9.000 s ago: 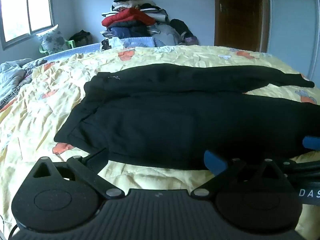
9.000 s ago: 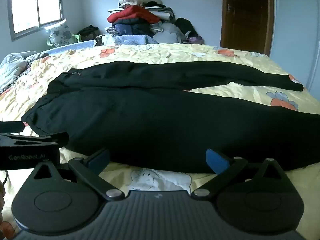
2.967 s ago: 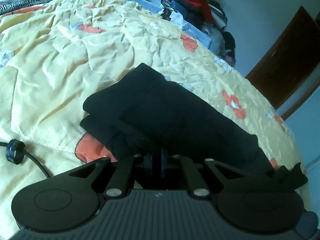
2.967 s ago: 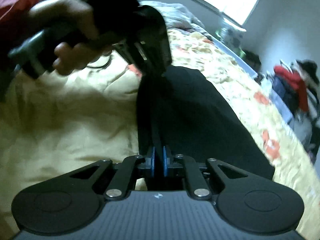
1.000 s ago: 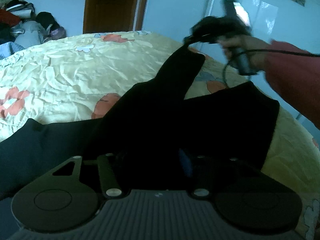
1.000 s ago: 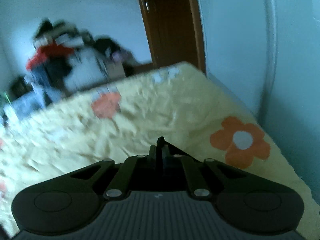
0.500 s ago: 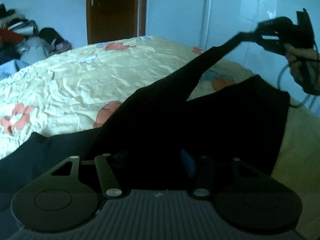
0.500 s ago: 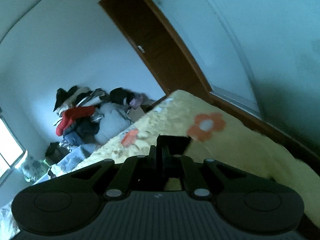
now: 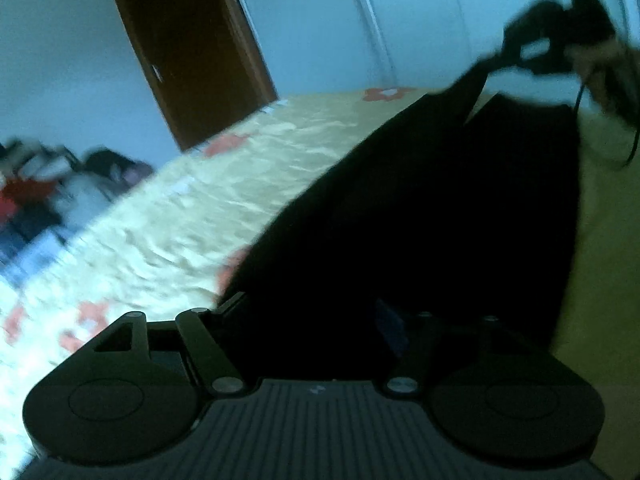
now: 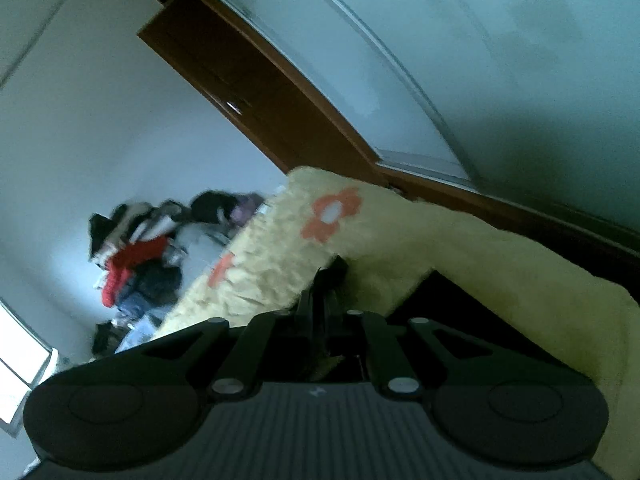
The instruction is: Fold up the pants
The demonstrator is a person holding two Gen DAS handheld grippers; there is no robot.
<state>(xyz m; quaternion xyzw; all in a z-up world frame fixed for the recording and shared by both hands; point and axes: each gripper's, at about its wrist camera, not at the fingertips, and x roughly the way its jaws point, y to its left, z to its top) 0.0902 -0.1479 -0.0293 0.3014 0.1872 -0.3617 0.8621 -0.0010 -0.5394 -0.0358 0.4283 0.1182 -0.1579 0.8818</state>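
The black pants (image 9: 420,208) hang stretched between my two grippers above the yellow flowered bed (image 9: 224,200). My left gripper (image 9: 316,316) has its jaws apart with the black cloth bunched between them, one blue pad (image 9: 390,322) showing; the cloth hides the other. My right gripper (image 10: 324,292) is shut on a thin edge of the pants (image 10: 334,270). In the left wrist view the right gripper (image 9: 540,46) is raised at the upper right, pulling a strip of the pants up taut. The left wrist view is blurred.
A brown door (image 9: 188,52) stands beyond the bed. A pile of clothes (image 10: 136,256) lies at the far side. A white wardrobe with a brown base (image 10: 460,80) runs along the bed's edge (image 10: 520,248).
Both grippers have lifted and tilted. The right gripper has pulled its end of the pants higher and further right, and the cloth between the grippers has drawn tauter.
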